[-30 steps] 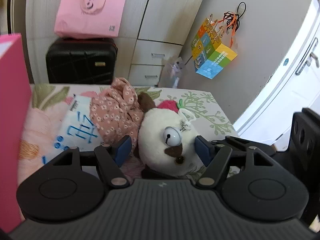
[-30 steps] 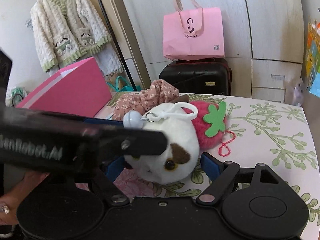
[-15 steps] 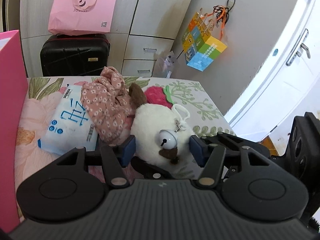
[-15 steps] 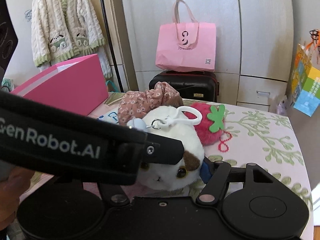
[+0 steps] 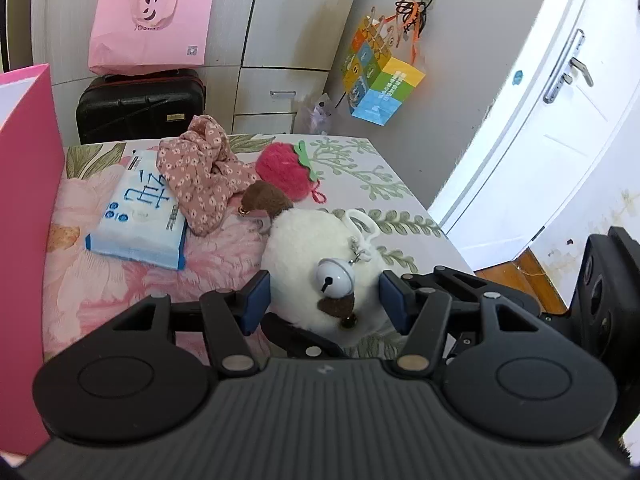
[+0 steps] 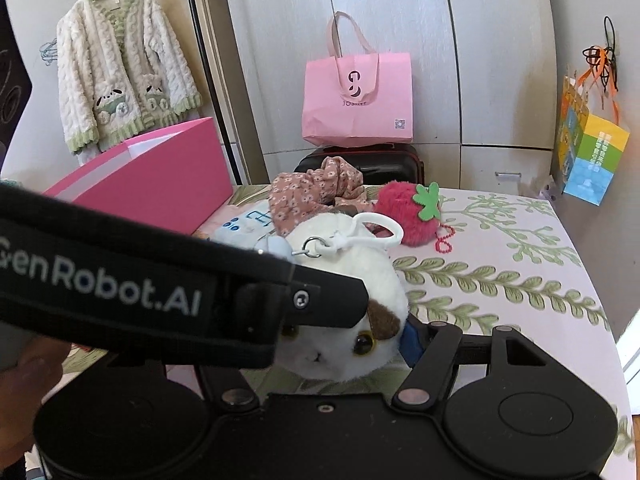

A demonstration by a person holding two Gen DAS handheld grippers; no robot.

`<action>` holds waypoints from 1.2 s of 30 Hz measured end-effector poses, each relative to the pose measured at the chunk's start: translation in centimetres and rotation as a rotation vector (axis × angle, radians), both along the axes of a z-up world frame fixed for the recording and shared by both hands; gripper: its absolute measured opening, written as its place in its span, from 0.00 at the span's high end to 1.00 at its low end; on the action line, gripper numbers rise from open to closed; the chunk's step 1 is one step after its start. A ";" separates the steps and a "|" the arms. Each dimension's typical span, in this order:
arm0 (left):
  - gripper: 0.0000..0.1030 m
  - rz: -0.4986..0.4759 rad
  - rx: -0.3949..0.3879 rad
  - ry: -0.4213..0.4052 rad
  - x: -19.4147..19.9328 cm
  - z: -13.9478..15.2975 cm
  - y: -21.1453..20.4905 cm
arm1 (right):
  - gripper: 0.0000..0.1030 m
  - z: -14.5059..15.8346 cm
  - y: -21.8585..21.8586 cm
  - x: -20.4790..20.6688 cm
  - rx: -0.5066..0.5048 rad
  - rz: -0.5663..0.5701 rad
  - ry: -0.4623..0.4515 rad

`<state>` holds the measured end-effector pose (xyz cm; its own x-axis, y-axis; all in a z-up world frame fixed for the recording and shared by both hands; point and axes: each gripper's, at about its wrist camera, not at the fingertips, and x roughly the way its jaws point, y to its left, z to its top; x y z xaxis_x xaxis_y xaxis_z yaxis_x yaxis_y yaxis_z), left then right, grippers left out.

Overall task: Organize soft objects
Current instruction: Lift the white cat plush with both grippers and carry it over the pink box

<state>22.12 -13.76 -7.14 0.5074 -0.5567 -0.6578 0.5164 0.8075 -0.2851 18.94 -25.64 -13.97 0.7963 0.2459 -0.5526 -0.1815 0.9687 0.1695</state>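
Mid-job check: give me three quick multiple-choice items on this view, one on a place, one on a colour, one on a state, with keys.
1. Where does the floral cloth lie?
A. partly on the tissue pack
B. inside the pink box
C. on the floor

2. What colour is the leaf on the strawberry plush?
A. yellow
B. green
C. blue

3. How does the left gripper stand to the white plush?
A. shut with nothing between its fingers
B. far from it
C. fingers open on either side

Key: 1 A, the cloth overlaps the pack's corner; 2 B, a green felt leaf shows; 3 C, blue pads flank the plush with gaps.
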 end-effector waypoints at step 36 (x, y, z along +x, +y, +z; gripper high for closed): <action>0.44 -0.052 -0.013 -0.018 -12.4 7.4 9.8 | 0.29 7.9 6.6 -10.4 -0.051 0.238 0.007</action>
